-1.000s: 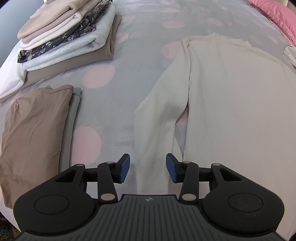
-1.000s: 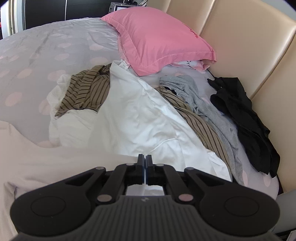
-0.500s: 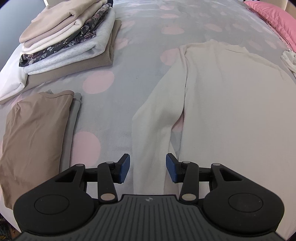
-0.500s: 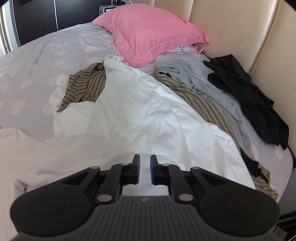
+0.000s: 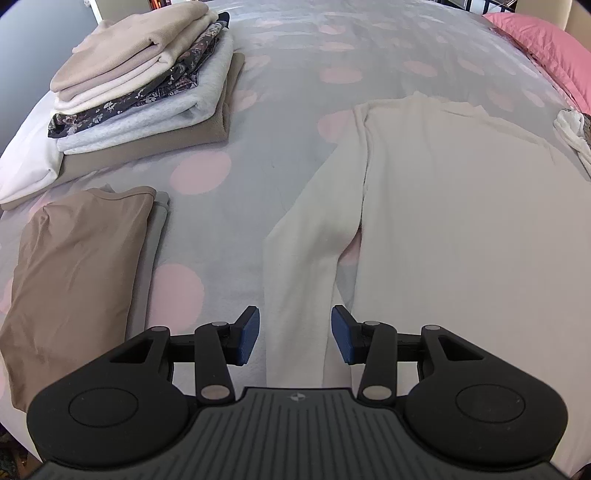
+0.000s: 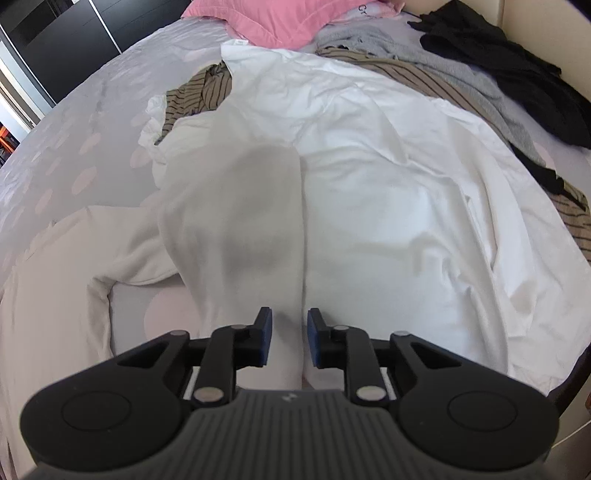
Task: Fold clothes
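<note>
- Grey bedspread (image 5: 295, 140) with pink dots carries everything.
- Left gripper (image 5: 294, 334), blue pads spread wide, straddles the cream top's (image 5: 461, 221) left sleeve (image 5: 303, 266).
- Right gripper (image 6: 287, 341), jaws parted, frames its other sleeve (image 6: 240, 229).
- Folded stack (image 5: 147, 85) lies well left; white shirt (image 6: 406, 206) right.

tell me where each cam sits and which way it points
Left wrist: on the left gripper, looking up the bed over the cream top toward the folded stack; open fingers show.
Right wrist: on the right gripper, facing the unfolded pile; fingers show.
Shared: cream top, pink pillow.
</note>
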Demonstrator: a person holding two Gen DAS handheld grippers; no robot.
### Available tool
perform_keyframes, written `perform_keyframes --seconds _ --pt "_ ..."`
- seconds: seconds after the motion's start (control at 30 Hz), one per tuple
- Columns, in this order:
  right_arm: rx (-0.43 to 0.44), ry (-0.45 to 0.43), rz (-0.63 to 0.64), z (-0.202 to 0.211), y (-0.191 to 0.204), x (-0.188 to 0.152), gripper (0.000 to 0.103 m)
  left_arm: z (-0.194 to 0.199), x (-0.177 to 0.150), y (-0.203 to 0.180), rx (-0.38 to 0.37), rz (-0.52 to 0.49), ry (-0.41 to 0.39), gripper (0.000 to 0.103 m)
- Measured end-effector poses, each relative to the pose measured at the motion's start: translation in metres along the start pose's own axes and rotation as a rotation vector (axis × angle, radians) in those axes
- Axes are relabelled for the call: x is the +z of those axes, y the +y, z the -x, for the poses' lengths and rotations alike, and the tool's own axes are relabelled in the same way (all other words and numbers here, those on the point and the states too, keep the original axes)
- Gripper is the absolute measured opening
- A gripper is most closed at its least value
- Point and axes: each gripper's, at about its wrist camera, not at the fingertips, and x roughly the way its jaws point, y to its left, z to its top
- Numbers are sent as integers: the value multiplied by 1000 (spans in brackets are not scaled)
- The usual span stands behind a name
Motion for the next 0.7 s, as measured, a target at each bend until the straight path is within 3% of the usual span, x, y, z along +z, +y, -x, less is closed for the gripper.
perform_keyframes --seconds 0.1,0.17,0.27,0.47,0.7 --pt "48 71 -40 -11 -6 -3 31 1 0 1 11 5 -5 41" --pt "36 92 -32 -15 -4 -8 30 0 0 1 21 2 -8 41" --pt "16 90 1 -13 0 -12 2 -1 -1 0 28 -8 -7 41" --pt "12 2 -27 22 -11 -4 2 -3 -2 0 34 -21 -2 41" --pt "-130 -63 55 62 -20 39 2 -9 -3 -1 49 -30 10 41"
